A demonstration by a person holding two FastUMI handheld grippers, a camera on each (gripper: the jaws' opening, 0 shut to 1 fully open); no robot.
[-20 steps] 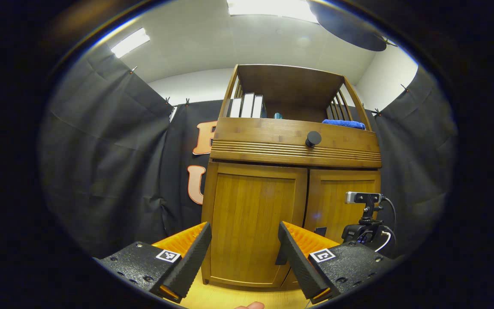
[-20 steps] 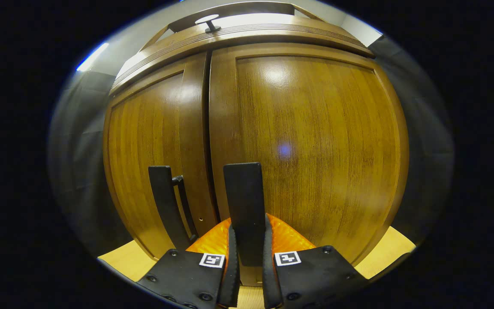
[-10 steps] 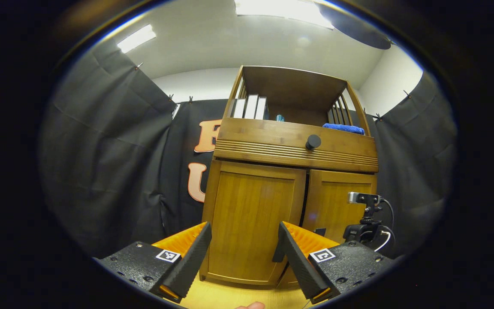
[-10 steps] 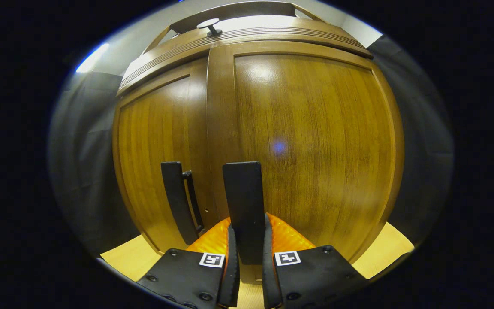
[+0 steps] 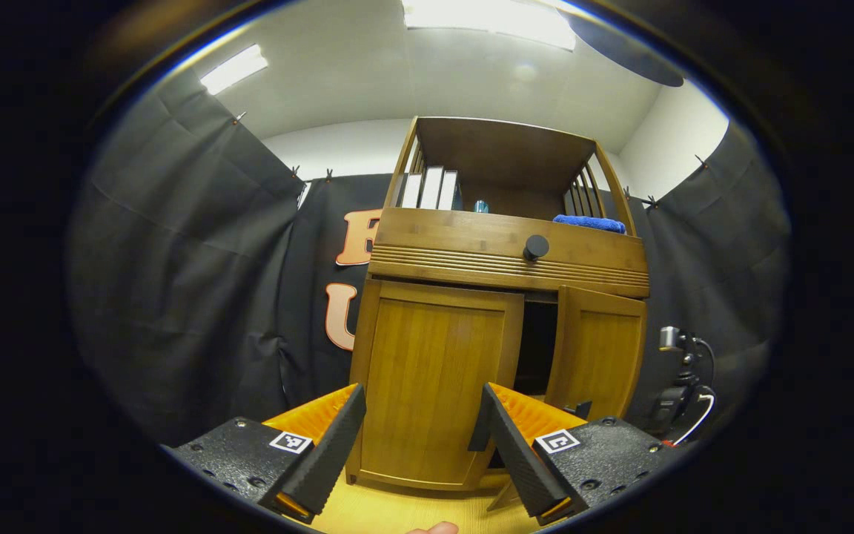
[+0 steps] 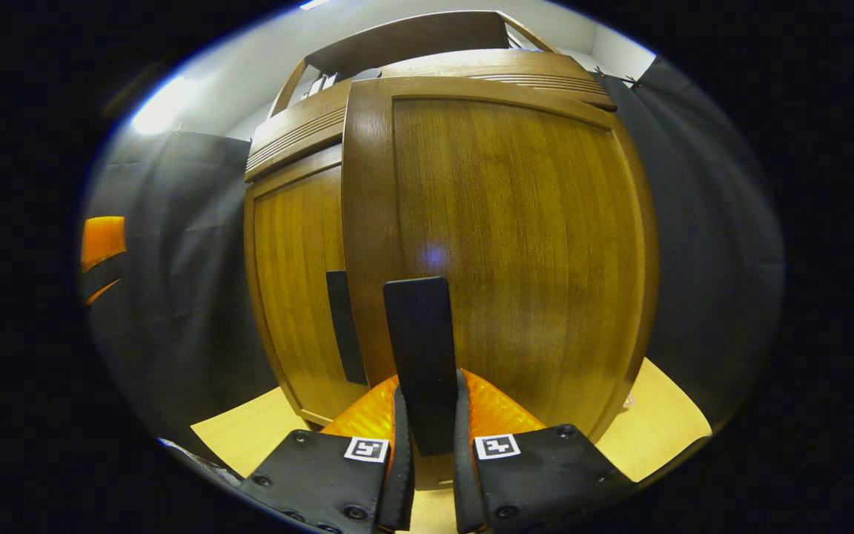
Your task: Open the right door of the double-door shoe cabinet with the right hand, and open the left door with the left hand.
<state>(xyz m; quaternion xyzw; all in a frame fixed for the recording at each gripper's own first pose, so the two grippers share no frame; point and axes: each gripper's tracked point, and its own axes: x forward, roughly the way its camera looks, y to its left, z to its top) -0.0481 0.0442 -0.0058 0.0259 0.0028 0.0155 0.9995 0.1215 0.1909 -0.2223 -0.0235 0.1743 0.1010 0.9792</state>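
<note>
Right gripper [image 6: 427, 475] is clamped on the right door's handle [image 6: 419, 356]; pull slow, swing w/ the hinge (don't tug straight); left gripper [image 5: 416, 437] waits, fingers apart, near the left door [image 5: 431, 386].

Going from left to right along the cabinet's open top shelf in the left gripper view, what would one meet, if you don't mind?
White books → small teal object → folded blue cloth.

left farther, right close, sharing cabinet [image 5: 501, 252]
</note>
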